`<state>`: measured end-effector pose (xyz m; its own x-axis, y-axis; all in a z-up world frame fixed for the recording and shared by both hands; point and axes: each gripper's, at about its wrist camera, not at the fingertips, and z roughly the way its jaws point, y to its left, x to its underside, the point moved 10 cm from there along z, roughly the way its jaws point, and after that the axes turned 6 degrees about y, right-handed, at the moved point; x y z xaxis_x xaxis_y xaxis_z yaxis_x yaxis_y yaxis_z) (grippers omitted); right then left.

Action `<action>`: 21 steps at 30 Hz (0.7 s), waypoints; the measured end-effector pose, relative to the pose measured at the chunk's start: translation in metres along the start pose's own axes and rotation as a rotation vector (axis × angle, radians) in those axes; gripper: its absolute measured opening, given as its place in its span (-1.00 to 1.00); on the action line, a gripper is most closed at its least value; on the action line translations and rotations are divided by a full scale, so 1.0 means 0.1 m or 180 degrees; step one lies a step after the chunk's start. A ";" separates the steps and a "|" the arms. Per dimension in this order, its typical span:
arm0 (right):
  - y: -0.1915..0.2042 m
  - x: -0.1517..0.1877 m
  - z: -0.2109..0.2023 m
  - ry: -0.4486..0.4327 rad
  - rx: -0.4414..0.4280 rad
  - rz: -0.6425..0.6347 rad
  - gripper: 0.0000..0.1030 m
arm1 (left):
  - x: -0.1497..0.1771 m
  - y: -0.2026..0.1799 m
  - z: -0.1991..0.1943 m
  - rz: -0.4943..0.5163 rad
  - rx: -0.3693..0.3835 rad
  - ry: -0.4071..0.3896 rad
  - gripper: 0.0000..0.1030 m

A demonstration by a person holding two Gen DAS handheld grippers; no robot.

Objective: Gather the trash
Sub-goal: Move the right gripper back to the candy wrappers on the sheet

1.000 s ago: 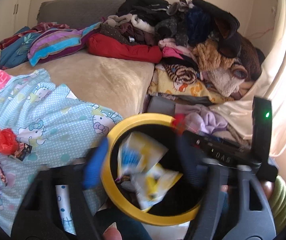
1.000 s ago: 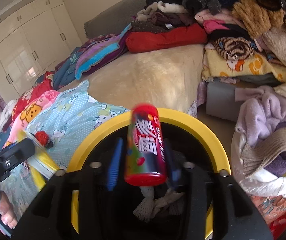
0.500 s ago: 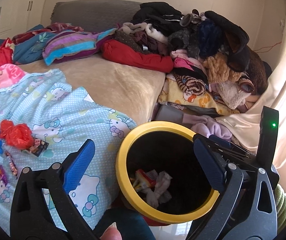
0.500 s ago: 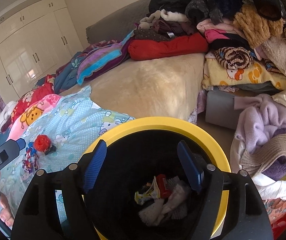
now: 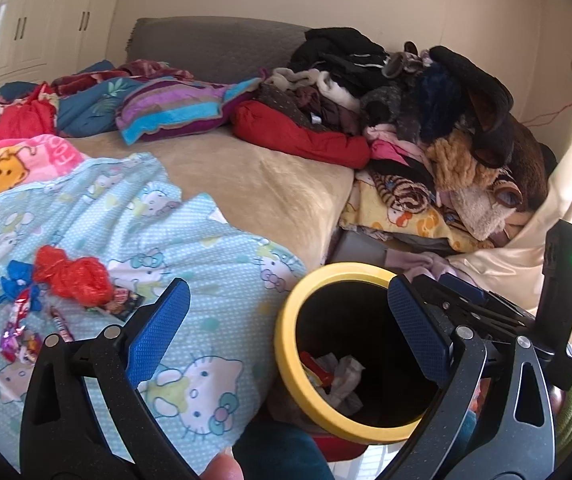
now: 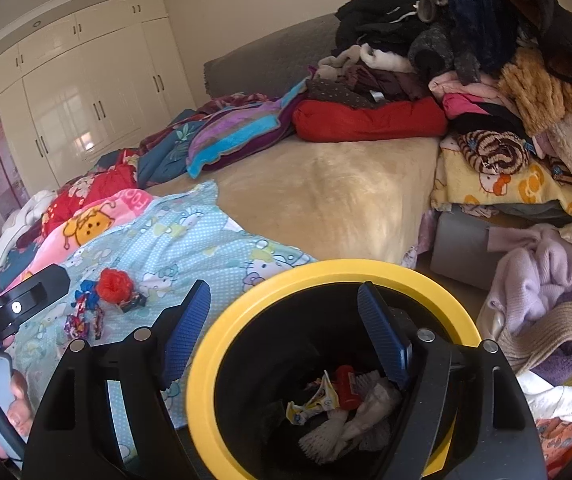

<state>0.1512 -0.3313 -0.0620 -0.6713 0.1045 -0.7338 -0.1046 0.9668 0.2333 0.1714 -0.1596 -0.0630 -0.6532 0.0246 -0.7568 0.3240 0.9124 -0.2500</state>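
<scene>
A black bin with a yellow rim (image 5: 286, 364) (image 6: 206, 344) stands beside the bed. It holds a red can (image 6: 346, 386), a yellow wrapper (image 6: 314, 400) and white tissues (image 6: 350, 424). My left gripper (image 5: 286, 328) is open and empty over the bin's left edge. My right gripper (image 6: 286, 332) is open and empty above the bin. A crumpled red bag (image 5: 72, 276) (image 6: 114, 285), a blue scrap (image 5: 16, 278) and candy wrappers (image 5: 20, 334) (image 6: 82, 320) lie on the light blue Hello Kitty sheet (image 5: 206, 256).
A tall pile of clothes (image 5: 426, 120) (image 6: 486, 60) fills the right of the bed and the floor beside the bin. Folded blankets (image 5: 174, 108) lie at the grey headboard. White wardrobes (image 6: 86, 92) stand at the left.
The right gripper opened and dropped the red can into the bin. The left gripper opened and let its yellow wrapper fall in. The left gripper has shifted left toward the sheet.
</scene>
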 end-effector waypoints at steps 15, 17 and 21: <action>0.71 0.05 0.02 0.0021 -0.0313 -0.0310 0.48 | -0.13 0.64 -0.31 -0.0309 -0.0297 -0.0232 0.77; 0.79 0.05 0.05 0.0034 -0.0347 -0.0344 0.48 | -0.14 0.73 -0.35 -0.0353 -0.0332 -0.0255 0.77; 0.97 0.07 0.09 0.0072 -0.0416 -0.0418 0.48 | -0.14 0.94 -0.42 -0.0461 -0.0410 -0.0308 0.77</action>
<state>0.1434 -0.2345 -0.0502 -0.6618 -0.0273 -0.7492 -0.2859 0.9330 0.2186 0.1821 -0.0567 -0.0503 -0.6159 -0.1441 -0.7745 0.1373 0.9484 -0.2857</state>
